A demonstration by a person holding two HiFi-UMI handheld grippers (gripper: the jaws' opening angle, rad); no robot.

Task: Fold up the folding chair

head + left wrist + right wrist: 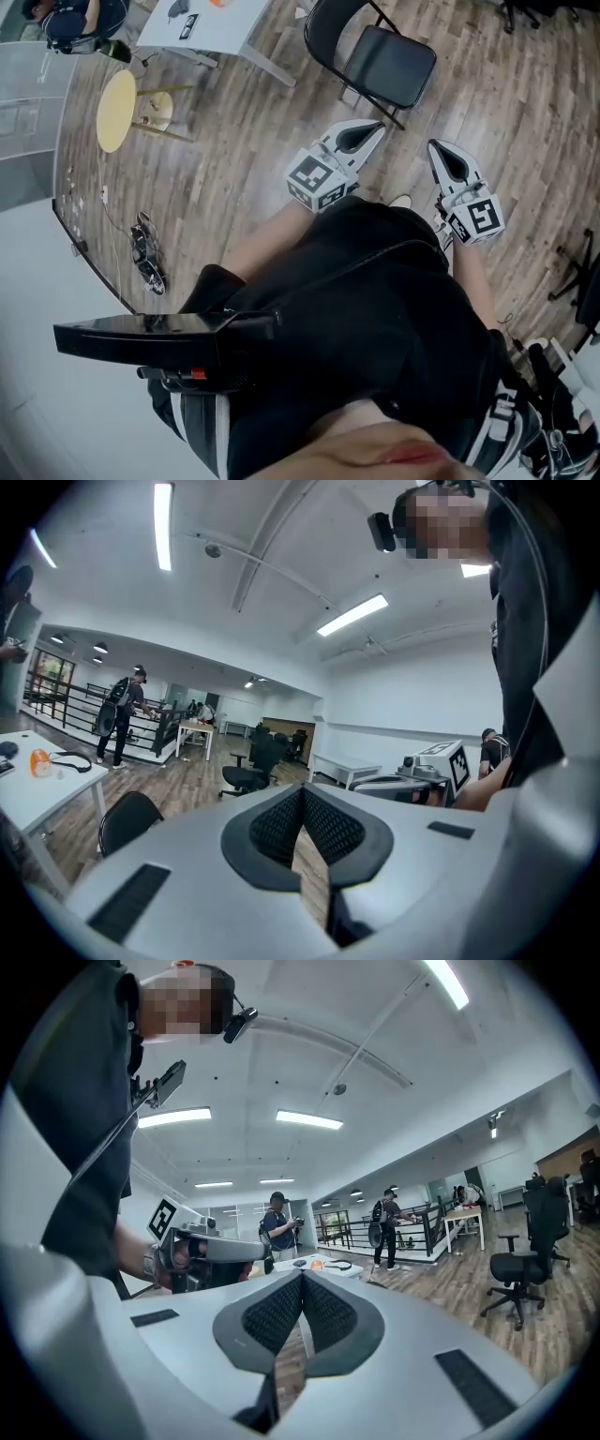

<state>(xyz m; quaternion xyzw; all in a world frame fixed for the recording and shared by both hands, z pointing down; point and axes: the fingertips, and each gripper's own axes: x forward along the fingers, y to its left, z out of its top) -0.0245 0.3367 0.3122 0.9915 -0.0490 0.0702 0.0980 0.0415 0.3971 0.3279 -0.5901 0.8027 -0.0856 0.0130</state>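
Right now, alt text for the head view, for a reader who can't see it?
Looking steeply down, a person holds the left gripper and right gripper out in front, both shut and empty, aimed toward a black folding chair standing unfolded on the wood floor. A white table and round yellow stool sit left of it.

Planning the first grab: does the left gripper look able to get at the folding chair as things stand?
Probably yes: only bare floor lies between the left gripper and the folding chair. Its jaws are shut, so they must open first.
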